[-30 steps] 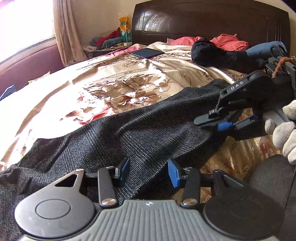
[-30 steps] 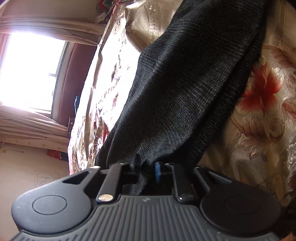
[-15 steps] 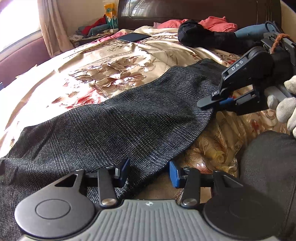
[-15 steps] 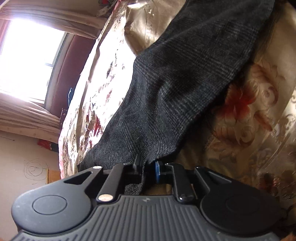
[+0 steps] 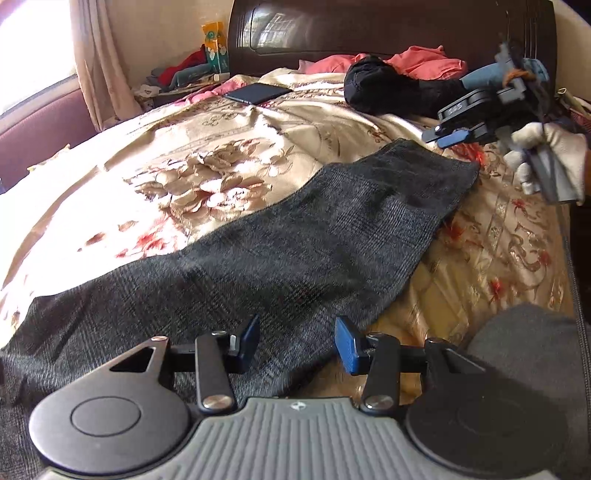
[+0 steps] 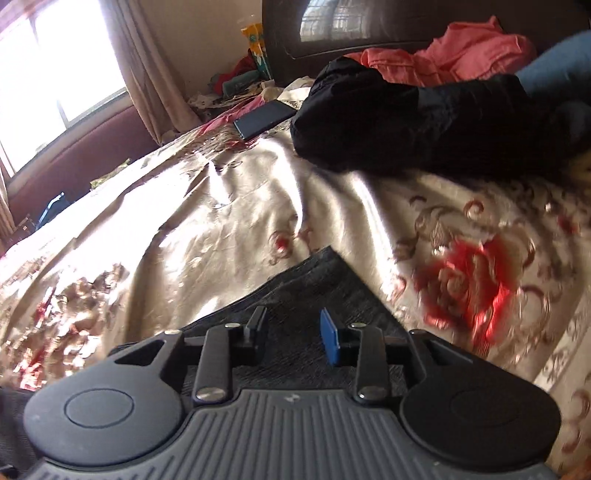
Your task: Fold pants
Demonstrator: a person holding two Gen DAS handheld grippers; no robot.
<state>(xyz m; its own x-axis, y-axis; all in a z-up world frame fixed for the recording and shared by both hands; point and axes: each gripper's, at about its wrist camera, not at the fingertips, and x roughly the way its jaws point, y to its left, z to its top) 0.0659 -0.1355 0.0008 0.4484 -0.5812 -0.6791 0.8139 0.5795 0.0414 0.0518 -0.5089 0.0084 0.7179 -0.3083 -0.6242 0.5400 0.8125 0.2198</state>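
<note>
Dark grey checked pants point(image 5: 295, 251) lie stretched across the floral bedspread point(image 5: 207, 155), one end reaching toward the headboard. My left gripper point(image 5: 295, 332) hovers open over the near part of the pants, nothing pinched between its blue pads. My right gripper point(image 5: 447, 136), held by a white-gloved hand point(image 5: 546, 155), hangs above the bedspread just past the far end of the pants. In the right wrist view the right gripper point(image 6: 293, 325) has its jaws opening with nothing between them, and a corner of the pants point(image 6: 317, 284) lies flat beneath.
A black garment point(image 5: 388, 92), pink clothes point(image 5: 424, 62) and a dark flat device point(image 5: 258, 92) lie near the dark headboard point(image 5: 369, 29). Curtain and window stand at the left. A dark grey mass point(image 5: 524, 350) fills the lower right by the bed's edge.
The right gripper let go of the pants' end, rolled upright and rose away toward the headboard. The end now lies flat on the bed. The left gripper shifted slightly.
</note>
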